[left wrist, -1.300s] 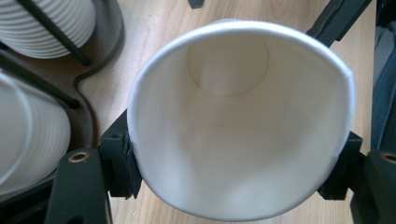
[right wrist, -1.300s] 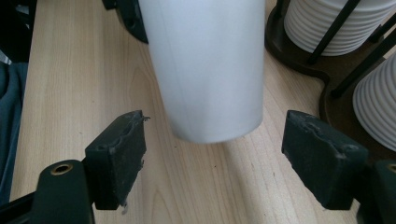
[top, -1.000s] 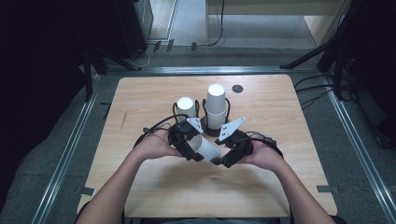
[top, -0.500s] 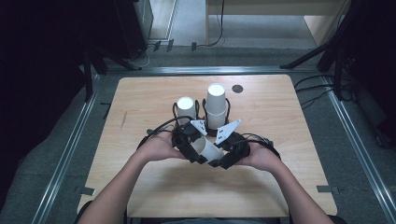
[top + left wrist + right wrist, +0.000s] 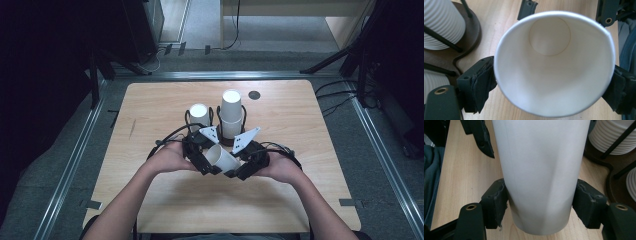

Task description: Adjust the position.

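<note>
Holding one white paper cup [image 5: 221,158] on its side, low over the near middle of the table [image 5: 310,130], between two hand-held grippers. The left gripper [image 5: 204,161] sits at the cup's open mouth; the right gripper [image 5: 239,169] is at its closed bottom end.

Left gripper view: looking straight into the cup [image 5: 554,62]. The rim is squashed a little out of round, a pad at each side of it. These jaws have just been opening, the cup between them; whether the pads still press, I cannot tell.

Right gripper view: both pads pressed into the cup's wall [image 5: 540,170], a crease showing where they bite. These jaws have just closed and are clamped on the cup.

Behind, a dark rack [image 5: 225,139] holds a tall stack of ribbed cups [image 5: 231,114] and a shorter stack [image 5: 199,116].

Judgement: a hand-over, left to right. To do it well:
- keep the right grip light, since thin paper buckles easily
- draw the left jaws straight back off the rim, not sideways
- keep the cup clear of the stacks behind while turning it
</note>
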Motion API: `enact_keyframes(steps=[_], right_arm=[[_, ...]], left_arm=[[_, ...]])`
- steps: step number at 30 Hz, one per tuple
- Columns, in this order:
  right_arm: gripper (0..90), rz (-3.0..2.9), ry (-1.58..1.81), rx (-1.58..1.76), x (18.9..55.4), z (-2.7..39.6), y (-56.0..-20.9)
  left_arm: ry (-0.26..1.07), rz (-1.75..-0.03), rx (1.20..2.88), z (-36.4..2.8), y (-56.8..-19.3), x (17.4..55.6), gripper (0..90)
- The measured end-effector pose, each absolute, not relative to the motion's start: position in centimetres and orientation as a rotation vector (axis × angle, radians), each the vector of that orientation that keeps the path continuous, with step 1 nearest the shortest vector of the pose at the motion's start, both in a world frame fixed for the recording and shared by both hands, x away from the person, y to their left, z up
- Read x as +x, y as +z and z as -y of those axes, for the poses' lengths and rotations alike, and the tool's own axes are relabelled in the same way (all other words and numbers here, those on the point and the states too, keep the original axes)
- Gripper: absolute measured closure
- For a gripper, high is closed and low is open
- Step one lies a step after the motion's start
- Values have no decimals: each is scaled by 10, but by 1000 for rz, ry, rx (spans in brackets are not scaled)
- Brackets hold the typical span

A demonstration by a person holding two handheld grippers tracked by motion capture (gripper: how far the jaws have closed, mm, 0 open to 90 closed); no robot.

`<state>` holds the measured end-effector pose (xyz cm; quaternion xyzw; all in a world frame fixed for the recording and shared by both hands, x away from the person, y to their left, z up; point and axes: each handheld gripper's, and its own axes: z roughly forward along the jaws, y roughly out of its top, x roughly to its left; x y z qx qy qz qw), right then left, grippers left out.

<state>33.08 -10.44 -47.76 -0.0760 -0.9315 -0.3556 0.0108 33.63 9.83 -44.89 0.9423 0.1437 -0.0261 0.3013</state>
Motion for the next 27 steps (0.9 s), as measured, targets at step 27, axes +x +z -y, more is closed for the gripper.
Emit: enact_keyframes(steps=[27], right_arm=[[327, 2840, -1230, -277, 333, 116, -468]], left_arm=[[-40, -501, 2200, -118, -456, 326, 103]])
